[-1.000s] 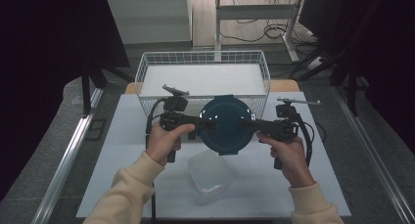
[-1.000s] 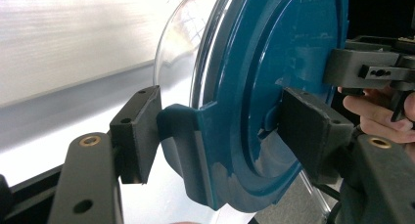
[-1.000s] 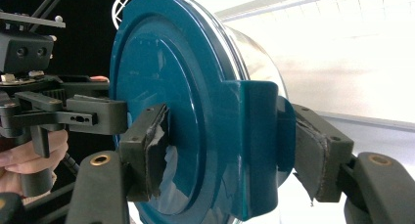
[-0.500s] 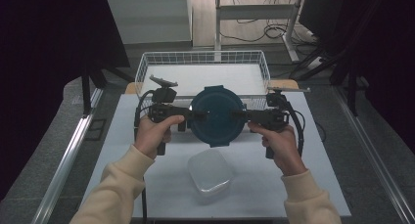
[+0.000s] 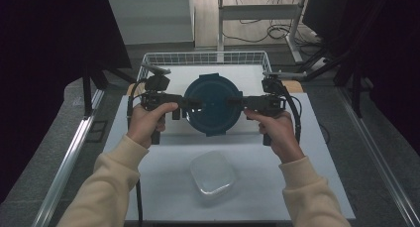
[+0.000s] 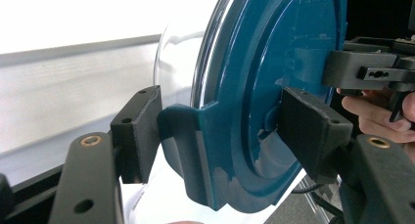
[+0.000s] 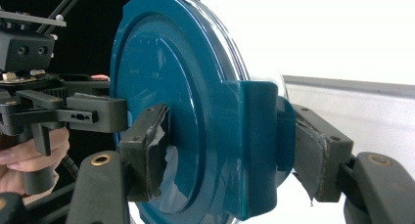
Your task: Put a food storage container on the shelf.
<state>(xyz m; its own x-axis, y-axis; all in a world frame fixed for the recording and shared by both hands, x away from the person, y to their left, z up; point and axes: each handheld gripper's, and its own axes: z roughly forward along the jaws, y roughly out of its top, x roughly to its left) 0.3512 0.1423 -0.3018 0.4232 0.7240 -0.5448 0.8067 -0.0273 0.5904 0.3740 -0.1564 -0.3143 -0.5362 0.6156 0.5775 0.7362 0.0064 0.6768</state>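
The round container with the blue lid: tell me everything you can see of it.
The round container has a teal-blue plastic lid with raised concentric rings and clip tabs at its rim, over a clear bowl body. It is held up off the white table, in front of the wire basket. The left hand-held gripper and the right hand-held gripper clamp it from opposite sides, each at a clip tab, one pad on the lid face and one behind.

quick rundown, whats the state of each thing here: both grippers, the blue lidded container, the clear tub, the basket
left gripper: shut on the round container's left side clip
right gripper: shut on its right side clip
round container: blue lid on, held up between both grippers, lid toward the person
clear tub: resting on the white table, near edge, apart from the grippers
wire basket: at the table's far edge, contents not visible
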